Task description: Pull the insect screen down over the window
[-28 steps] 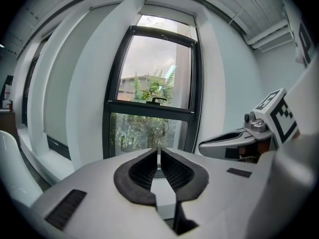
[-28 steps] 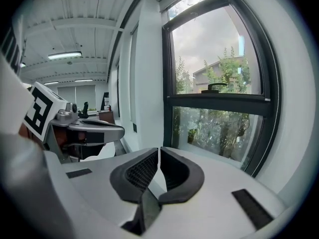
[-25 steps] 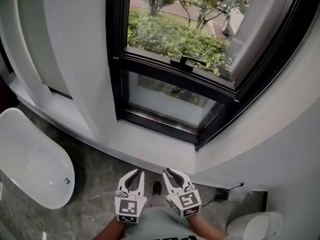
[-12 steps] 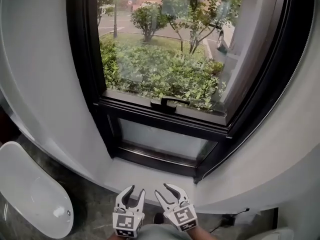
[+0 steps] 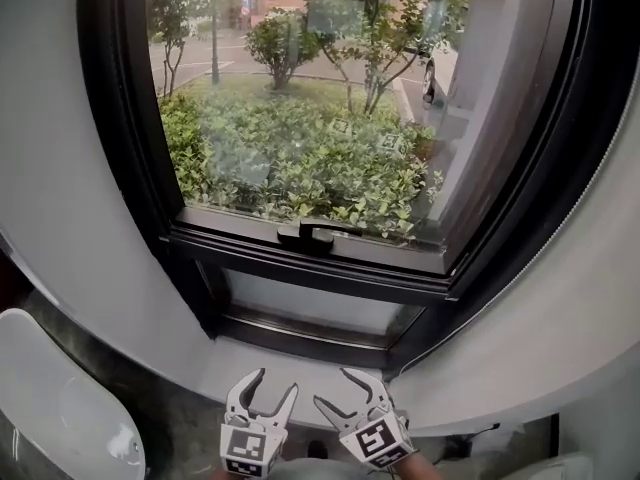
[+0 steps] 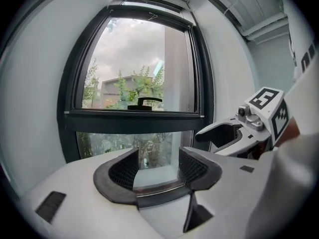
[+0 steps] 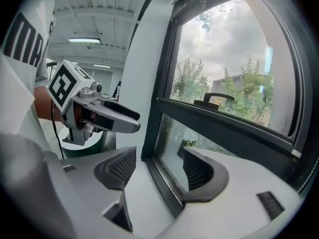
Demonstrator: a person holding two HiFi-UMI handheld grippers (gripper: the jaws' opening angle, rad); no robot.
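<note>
Item: tall black-framed glass window (image 5: 300,148), pane bare from top to bottom, green shrubs (image 5: 300,158) plain through it. The insect screen shows in no view. It is judged to be still retracted at the frame's upper rail (image 6: 149,3), which only the left gripper view takes in. A black lever handle (image 5: 305,233) sits on the middle crossbar, and a smaller frosted pane lies beneath it. The white sill (image 5: 250,363) runs along the frame's lower edge, and a white oval tub (image 5: 50,418) stands at the floor's left. The left gripper (image 5: 272,383), white with dark pads, is at the sill's near edge with its jaws just parted from closed and nothing between them. The right gripper (image 5: 333,388) is just beside it, its jaws likewise just opened, wider, and also empty. Since a second ago both tools have moved from over the floor up to the sill, and the window now fills more of the head view. This reads as the approach only. The pull-down has not begun, and the next reach likely goes high, to the screen's bottom bar.
</note>
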